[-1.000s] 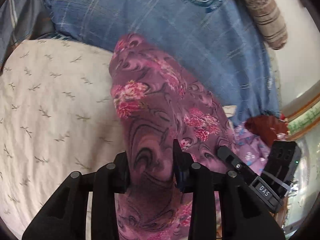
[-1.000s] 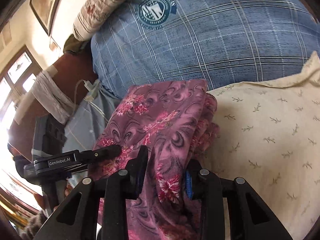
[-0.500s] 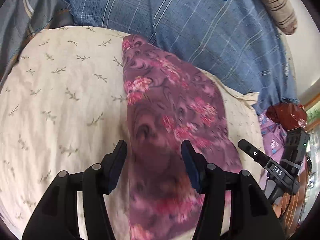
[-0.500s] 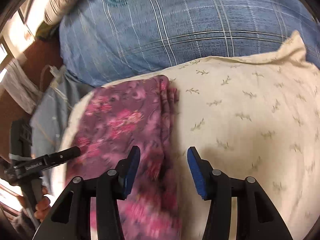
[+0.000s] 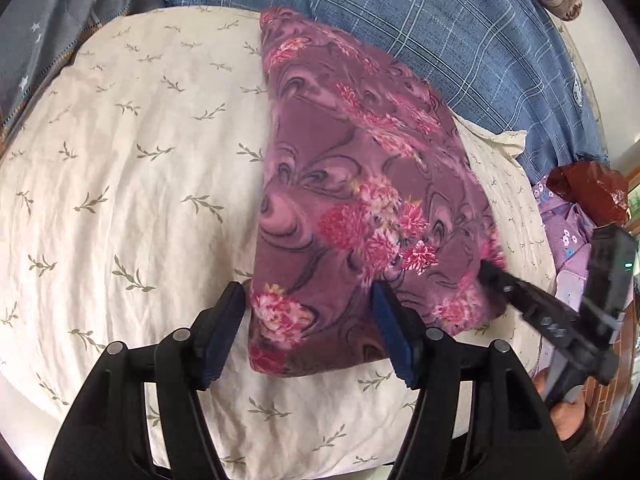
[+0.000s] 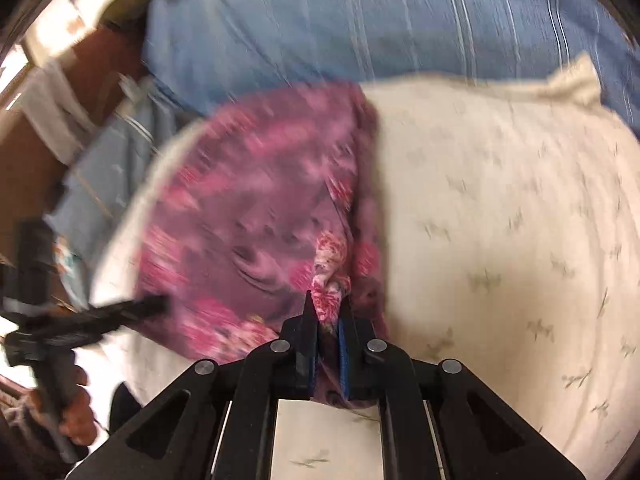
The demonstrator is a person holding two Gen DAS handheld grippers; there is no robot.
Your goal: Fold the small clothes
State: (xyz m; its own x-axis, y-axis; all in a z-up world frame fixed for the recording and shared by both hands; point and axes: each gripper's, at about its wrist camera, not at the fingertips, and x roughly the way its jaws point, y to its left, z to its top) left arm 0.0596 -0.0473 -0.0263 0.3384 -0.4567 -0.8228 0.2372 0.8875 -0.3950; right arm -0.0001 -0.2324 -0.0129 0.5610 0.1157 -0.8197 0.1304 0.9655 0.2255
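Note:
A purple garment with pink flowers (image 5: 352,200) lies folded into a long strip on a cream pillow with a leaf print (image 5: 120,160). My left gripper (image 5: 308,320) is open, its jaws standing either side of the garment's near end without holding it. My right gripper (image 6: 328,316) is shut on a bunched fold at the near edge of the garment (image 6: 256,216); that view is motion-blurred. The right gripper also shows in the left wrist view (image 5: 548,320), at the garment's right edge.
A blue plaid sheet (image 5: 460,40) lies behind the pillow. A grey-blue cloth (image 5: 48,20) is at the far left. A lilac flowered cloth (image 5: 568,224) and a dark red bag (image 5: 588,188) lie to the right. The left gripper (image 6: 96,316) is seen in the right wrist view.
Both grippers let go of the garment and it settled flat on the pillow. My right gripper then closed again on a fold at its near edge. My left gripper stays open.

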